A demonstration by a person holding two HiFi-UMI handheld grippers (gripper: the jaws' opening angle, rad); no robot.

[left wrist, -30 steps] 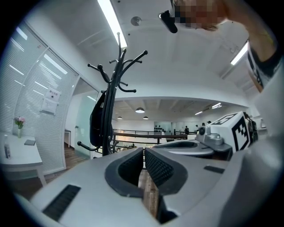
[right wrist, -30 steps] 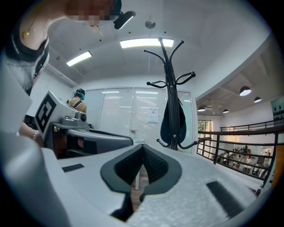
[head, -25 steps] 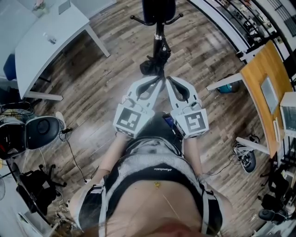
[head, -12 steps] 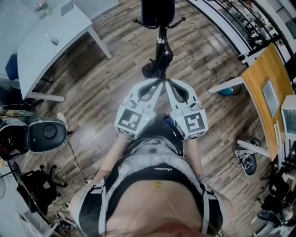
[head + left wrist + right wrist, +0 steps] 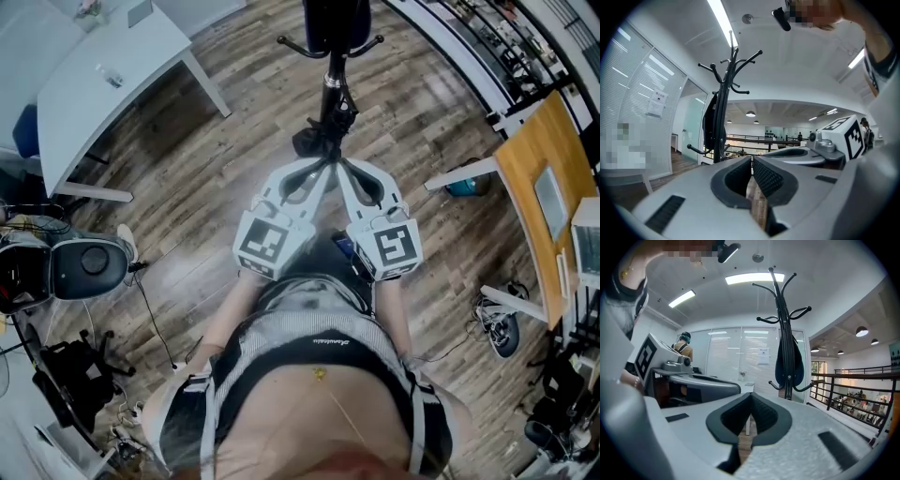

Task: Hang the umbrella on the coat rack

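The black coat rack (image 5: 330, 89) stands on the wood floor straight ahead of me. A dark folded umbrella (image 5: 790, 361) hangs against its pole above the lower hooks; it also shows as a dark shape in the left gripper view (image 5: 710, 123) and in the head view (image 5: 335, 21). My left gripper (image 5: 324, 165) and right gripper (image 5: 340, 162) are held side by side, tips close together, pointing at the rack's base. Both are shut with nothing between the pads, as the left gripper (image 5: 751, 160) and right gripper (image 5: 751, 397) show in their own views.
A white table (image 5: 103, 89) stands at the far left, a black chair (image 5: 86, 267) beside me on the left. A wooden desk (image 5: 527, 159) and shoes (image 5: 502, 323) lie to the right. A railing (image 5: 855, 380) runs behind the rack. Another person (image 5: 684, 347) stands far off.
Both grippers stay shut and side by side. Only the head view has drifted slightly, so the rack sits a little further right in it.
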